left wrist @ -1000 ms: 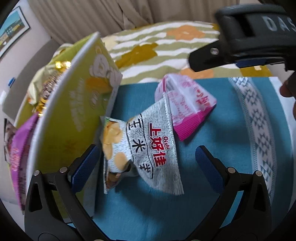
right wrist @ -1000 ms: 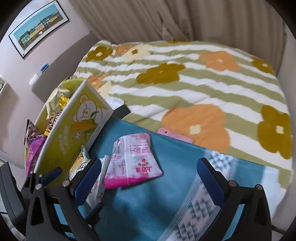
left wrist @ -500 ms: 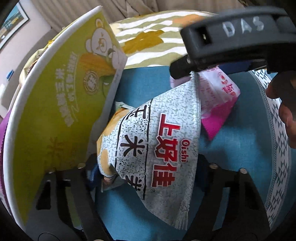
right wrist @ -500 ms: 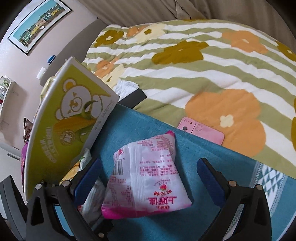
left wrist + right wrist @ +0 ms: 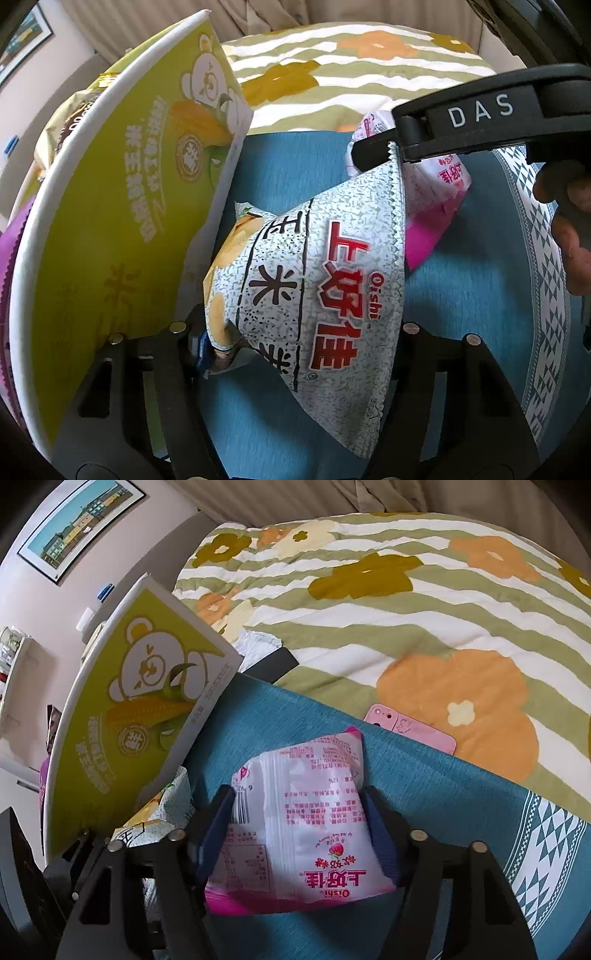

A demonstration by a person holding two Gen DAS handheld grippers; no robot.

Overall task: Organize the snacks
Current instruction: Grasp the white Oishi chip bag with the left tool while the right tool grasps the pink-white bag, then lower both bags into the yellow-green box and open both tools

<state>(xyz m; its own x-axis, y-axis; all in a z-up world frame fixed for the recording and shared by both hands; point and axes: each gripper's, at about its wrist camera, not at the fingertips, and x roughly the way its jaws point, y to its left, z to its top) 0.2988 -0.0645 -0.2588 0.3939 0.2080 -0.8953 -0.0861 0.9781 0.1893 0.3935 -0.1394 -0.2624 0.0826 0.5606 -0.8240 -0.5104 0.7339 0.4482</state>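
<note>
My left gripper [image 5: 295, 332] is shut on a grey speckled Oishi snack bag [image 5: 314, 288] and holds it tilted over the blue cloth [image 5: 288, 177]. My right gripper [image 5: 295, 827] is shut on a pink and white Oishi strawberry snack bag [image 5: 303, 812], which also shows behind the grey bag in the left wrist view [image 5: 439, 192]. The right gripper's black body [image 5: 461, 122] hangs above the grey bag's top corner. A yellow-green box with a bear print [image 5: 122, 206] stands to the left, also in the right wrist view [image 5: 140, 716].
Other snack packs, gold [image 5: 70, 122] and purple [image 5: 11, 236], sit in the box. A pink phone [image 5: 410, 731] lies on the flowered quilt [image 5: 388, 602] just beyond the cloth's far edge. A patterned band [image 5: 546, 845] runs along the cloth's right side.
My right gripper has closed on the pink bag, having been open around it. My left gripper, open a second ago, has held the grey bag shut since half a second ago.
</note>
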